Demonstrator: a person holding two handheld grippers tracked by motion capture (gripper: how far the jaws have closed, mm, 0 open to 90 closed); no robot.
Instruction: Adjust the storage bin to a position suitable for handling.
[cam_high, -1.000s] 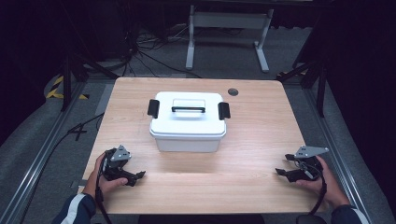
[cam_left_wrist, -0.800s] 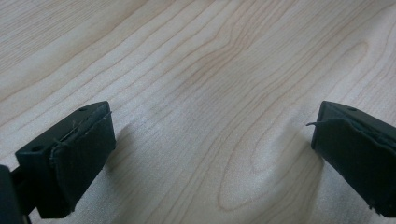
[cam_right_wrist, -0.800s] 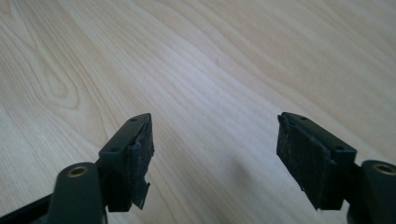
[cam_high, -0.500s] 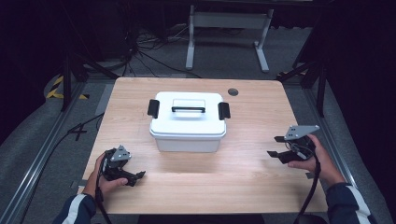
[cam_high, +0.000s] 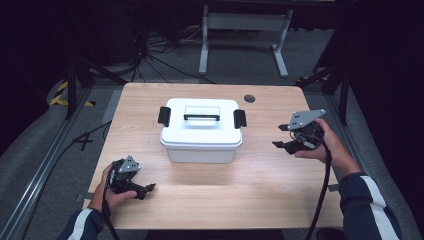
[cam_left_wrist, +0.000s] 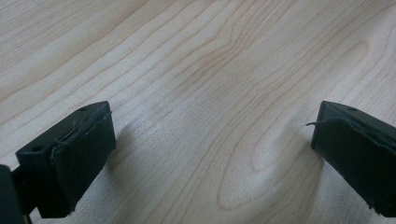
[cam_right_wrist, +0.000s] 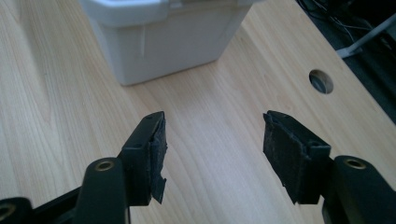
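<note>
Two grippers sit over a light wooden table, one at each side of a white box. At the near left corner, the left gripper lies low on the tabletop in the person's left hand; in the left gripper view its jaws stand wide apart with nothing but bare wood grain between them. In the middle of the table stands the white lidded box, upright, its lid on, with a dark handle across the top and a black latch at each end. Just behind the box's right end, a small round hole is cut in the tabletop. To the right of the box, apart from it, the right gripper is held above the table in the person's right hand, pointing toward the box. In the right gripper view its jaws are spread with nothing between them, and the box's wall shows beyond.
</note>
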